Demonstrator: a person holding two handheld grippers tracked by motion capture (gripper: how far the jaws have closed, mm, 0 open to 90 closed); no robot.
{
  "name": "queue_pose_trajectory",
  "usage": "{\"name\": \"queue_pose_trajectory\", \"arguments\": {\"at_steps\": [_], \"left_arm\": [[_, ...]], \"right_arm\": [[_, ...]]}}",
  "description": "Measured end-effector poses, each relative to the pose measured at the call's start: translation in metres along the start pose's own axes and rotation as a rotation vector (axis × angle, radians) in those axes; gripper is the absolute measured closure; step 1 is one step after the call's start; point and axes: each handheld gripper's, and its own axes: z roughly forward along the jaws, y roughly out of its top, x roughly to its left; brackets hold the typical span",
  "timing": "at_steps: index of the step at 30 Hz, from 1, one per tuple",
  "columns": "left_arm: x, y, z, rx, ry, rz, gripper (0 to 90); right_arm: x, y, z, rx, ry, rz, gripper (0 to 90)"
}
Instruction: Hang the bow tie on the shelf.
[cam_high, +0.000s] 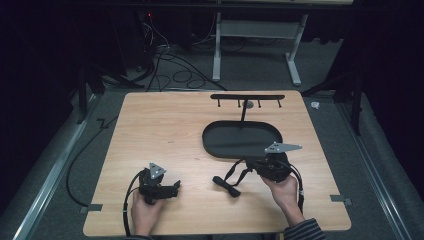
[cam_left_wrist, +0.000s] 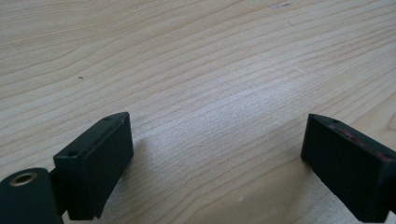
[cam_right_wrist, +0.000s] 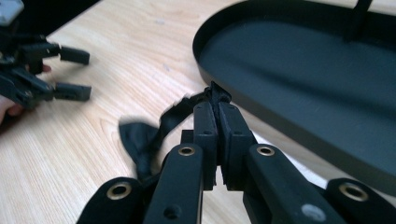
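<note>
**Right gripper pinches a black strap beside the oval tray**

No brand, label or legible writing appears on any surface here; the tray, the grippers and the strap are plain black

The wooden table (cam_high: 165, 150) carries everything. The black oval tray (cam_high: 220, 145) lies on it right of centre, and a thin post rises from the tray's far rim to a hook bar (cam_high: 247, 97) with small pegs hanging from it

The right gripper (cam_high: 252, 167) sits just beside the tray's near rim, on the person's side. In the right gripper view its jaws are clamped together, with a bunch of the black strap (cam_right_wrist: 212, 95) squeezed between the pads right at the tray's edge (cam_right_wrist: 243, 100). The rest of the strap trails away from the tray toward the person's left, its wider end (cam_high: 226, 186) lying near the table, blurred in the right gripper view

The left gripper (cam_high: 172, 189) is well apart from the tray, near the table's front edge on the left. Its jaws stand wide apart with bare wood grain (cam_left_wrist: 210, 121) between them, grasping nothing
</note>
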Motion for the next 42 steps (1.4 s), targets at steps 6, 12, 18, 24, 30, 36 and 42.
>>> {"name": "queue_pose_trajectory", "arguments": {"at_steps": [6,12,18,24,30,36,42], "left_arm": [[0.0,0.0,0.0,0.0,0.0,-0.001,9.6],[0.0,0.0,0.0,-0.001,0.0,-0.001,9.8],[0.0,0.0,0.0,-0.001,0.001,-0.001,9.8],[0.0,0.0,0.0,-0.001,0.001,-0.001,10.1],[0.0,0.0,0.0,-0.002,0.002,-0.003,10.2],[0.0,0.0,0.0,-0.002,0.003,-0.003,10.3],[0.0,0.0,0.0,-0.001,0.004,-0.004,10.6]], "right_arm": [[-0.005,0.009,-0.016,-0.057,-0.024,-0.012,88.3],[-0.013,0.021,-0.032,-0.092,-0.062,-0.026,88.3],[-0.02,0.033,-0.042,-0.112,-0.09,-0.041,88.2],[-0.03,0.045,-0.047,-0.117,-0.109,-0.057,88.2],[-0.037,0.058,-0.048,-0.119,-0.125,-0.062,88.2],[-0.043,0.069,-0.046,-0.123,-0.134,-0.07,88.2],[-0.048,0.082,-0.043,-0.12,-0.142,-0.075,88.2]]}}
